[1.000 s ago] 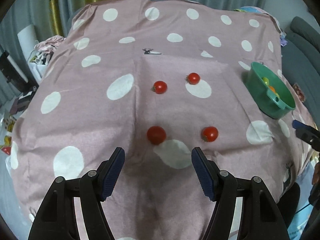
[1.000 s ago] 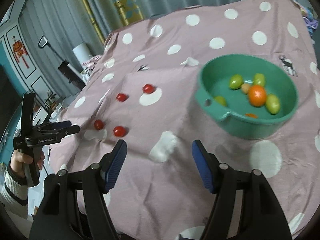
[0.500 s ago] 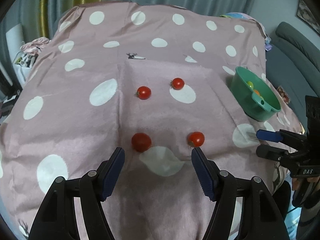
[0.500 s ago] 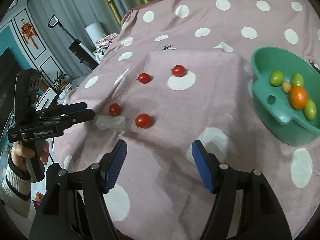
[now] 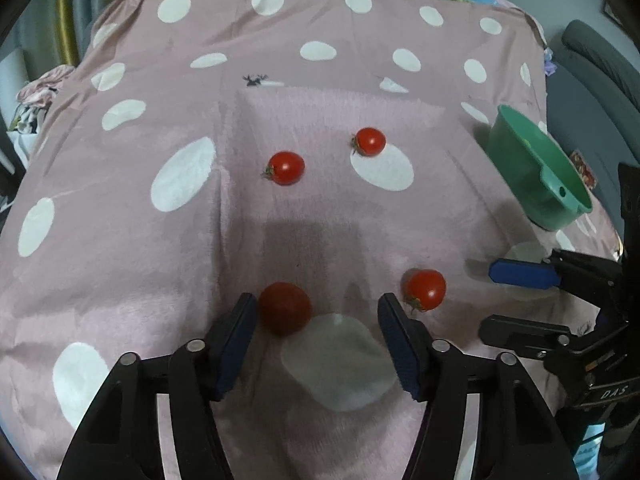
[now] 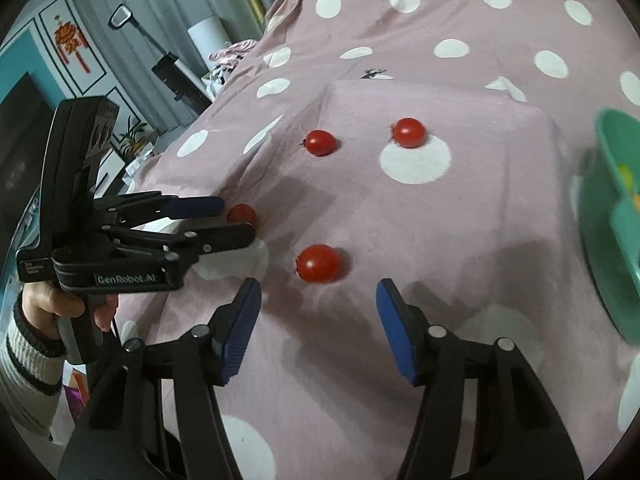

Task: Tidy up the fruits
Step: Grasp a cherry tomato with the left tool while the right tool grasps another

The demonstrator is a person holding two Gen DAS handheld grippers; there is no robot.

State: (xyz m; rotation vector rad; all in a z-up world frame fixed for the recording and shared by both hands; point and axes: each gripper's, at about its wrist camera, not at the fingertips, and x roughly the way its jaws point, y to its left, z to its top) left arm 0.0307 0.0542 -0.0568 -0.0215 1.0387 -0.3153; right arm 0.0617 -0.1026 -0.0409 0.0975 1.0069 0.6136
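Observation:
Several red cherry tomatoes lie on a pink polka-dot cloth (image 5: 120, 240). My left gripper (image 5: 316, 312) is open; the near-left tomato (image 5: 285, 309) sits just inside its left finger. The near-right tomato (image 5: 425, 289) lies just outside its right finger. Two more tomatoes lie farther back (image 5: 285, 167) (image 5: 370, 141). My right gripper (image 6: 318, 300) is open, with the near-right tomato (image 6: 319, 263) just ahead between its fingertips. A green bowl (image 5: 536, 176) with fruits stands at the right; it also shows in the right wrist view (image 6: 616, 216).
The left gripper and the hand that holds it show in the right wrist view (image 6: 120, 248). The right gripper shows at the right edge of the left wrist view (image 5: 560, 304). A grey sofa (image 5: 600, 80) stands beyond the bowl. Curtains and furniture surround the table.
Both grippers have moved down and forward toward the two near tomatoes. The right gripper has swung left, so the bowl has slid to its view's right edge. Both stay open.

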